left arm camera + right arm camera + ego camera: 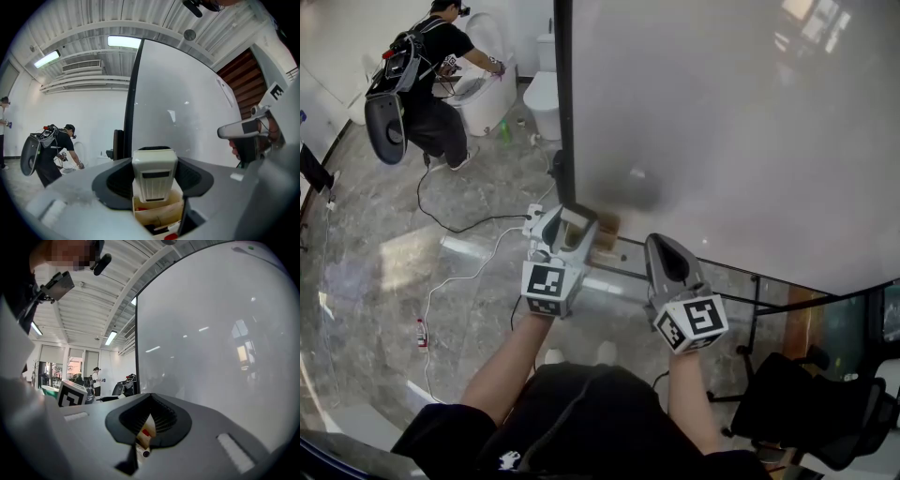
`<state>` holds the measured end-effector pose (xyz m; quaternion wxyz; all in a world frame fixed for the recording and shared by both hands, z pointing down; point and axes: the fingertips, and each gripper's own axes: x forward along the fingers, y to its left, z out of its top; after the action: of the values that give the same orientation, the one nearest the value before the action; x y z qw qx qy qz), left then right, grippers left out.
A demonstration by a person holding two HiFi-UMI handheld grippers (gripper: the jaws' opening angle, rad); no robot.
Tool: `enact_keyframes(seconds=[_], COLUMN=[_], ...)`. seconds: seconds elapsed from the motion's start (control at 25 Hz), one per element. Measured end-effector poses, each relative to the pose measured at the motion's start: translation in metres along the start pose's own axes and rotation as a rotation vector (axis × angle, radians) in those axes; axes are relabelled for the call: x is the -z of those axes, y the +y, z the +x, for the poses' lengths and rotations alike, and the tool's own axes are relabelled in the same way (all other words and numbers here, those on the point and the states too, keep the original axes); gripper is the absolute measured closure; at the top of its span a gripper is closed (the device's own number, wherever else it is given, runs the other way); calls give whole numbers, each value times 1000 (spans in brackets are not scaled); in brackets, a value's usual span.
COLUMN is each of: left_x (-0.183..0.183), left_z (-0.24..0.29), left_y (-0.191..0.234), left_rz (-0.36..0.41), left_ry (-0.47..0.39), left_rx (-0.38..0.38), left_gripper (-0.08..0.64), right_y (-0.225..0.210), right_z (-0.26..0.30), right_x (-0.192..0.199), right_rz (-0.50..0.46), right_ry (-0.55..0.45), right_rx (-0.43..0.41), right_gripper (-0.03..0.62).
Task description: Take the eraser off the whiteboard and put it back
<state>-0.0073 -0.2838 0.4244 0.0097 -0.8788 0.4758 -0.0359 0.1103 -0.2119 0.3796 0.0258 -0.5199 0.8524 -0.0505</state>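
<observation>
Far left of the whiteboard (731,141): a person (431,84) with a backpack, bent over a toilet (487,94). Backpack gear too small to identify. On the floor between there and the whiteboard, a dark cable (459,225) and a white one, ends lost from sight.

At the whiteboard's lower left corner, just right of its black frame (563,112): left gripper (572,225), jaws clamped on the eraser (154,176), a pad on each side. Cream body, black felt on top, dark strip on the face too blurred to read. Eraser held just before the whiteboard's bottom edge; touching or not, impossible to tell. Black-and-white square marker on the cube (548,283); a pattern only, no letters.

Directly under the eraser, against the whiteboard's foot: an open cardboard box (157,213), markers (171,228) inside, only red and dark ends showing, the rest cut off by the gripper body.

Right of the box, level with the whiteboard's bottom edge: right gripper (664,246), jaws together on nothing, only a thin slit with a sliver of box and one marker tip seen through it. Similar square marker on its cube (694,322).

Below the whiteboard's right half: a black chair (806,412), partly cropped.

Far right of the whiteboard in the left gripper view: a black letter "E" (276,92) on a white pillar, anything after it cut off.

Whiteboard itself cropped at top and right, covered in faint glare.
</observation>
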Motion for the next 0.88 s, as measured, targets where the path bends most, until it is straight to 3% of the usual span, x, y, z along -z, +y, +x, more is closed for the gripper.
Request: enact_keyframes(seconds=[0.48, 0.88], left_x=[27, 42], left_z=[28, 38], left_y=[-7, -10], left_rz=[23, -2], left_ry=[53, 84], left_rx=[-48, -75], left_gripper=[288, 288], right_y=[-24, -27], right_z=[5, 8], right_x=[10, 16], right_rz=[13, 23], right_ry=[22, 37], right_rx=[-11, -32], right_gripper=[588, 588])
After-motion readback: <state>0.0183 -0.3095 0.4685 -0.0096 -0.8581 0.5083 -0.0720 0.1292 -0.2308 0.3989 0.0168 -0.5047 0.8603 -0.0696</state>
